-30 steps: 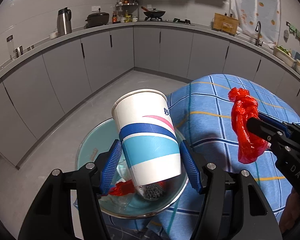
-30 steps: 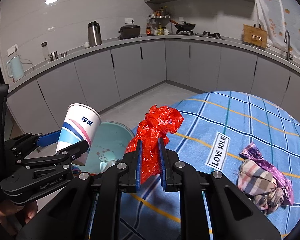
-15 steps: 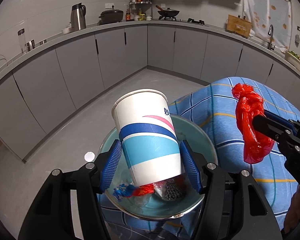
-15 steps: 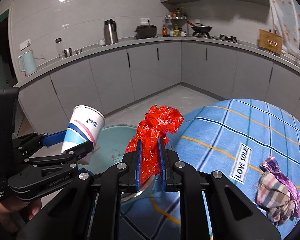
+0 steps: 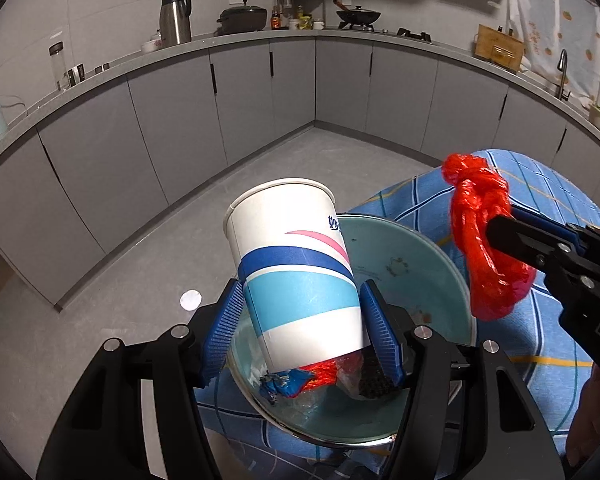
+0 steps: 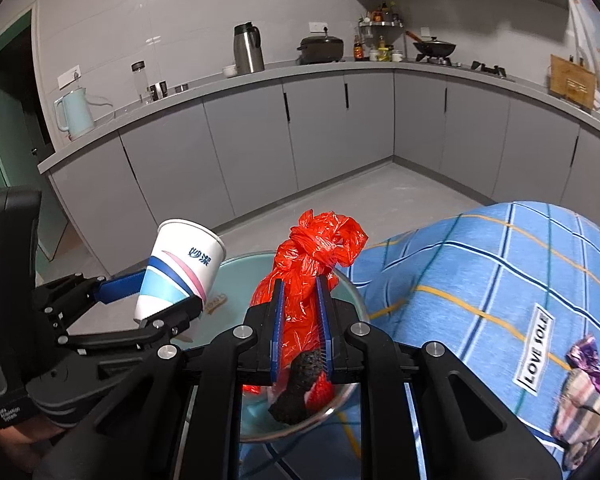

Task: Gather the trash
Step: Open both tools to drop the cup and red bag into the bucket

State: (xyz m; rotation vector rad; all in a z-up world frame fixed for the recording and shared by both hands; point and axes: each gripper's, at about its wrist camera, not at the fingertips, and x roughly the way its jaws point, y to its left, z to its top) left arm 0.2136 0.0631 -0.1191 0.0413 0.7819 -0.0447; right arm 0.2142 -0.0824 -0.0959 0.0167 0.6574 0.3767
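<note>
Our left gripper [image 5: 302, 322] fingers clamp a paper cup [image 5: 296, 268], mouth tilted up-left; the right gripper [image 6: 301, 316] pinches an upright red plastic bag [image 6: 308, 272], both now farther over the glass bowl [image 5: 428, 264].

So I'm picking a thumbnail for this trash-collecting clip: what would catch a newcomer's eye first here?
The knotted red bag, pinched between the right gripper fingers over the glass bowl, grabs attention first. Next comes the striped paper cup, held tilted in the left gripper above the same bowl, which already holds scraps. The blue plaid tablecloth fills the right side.
</note>
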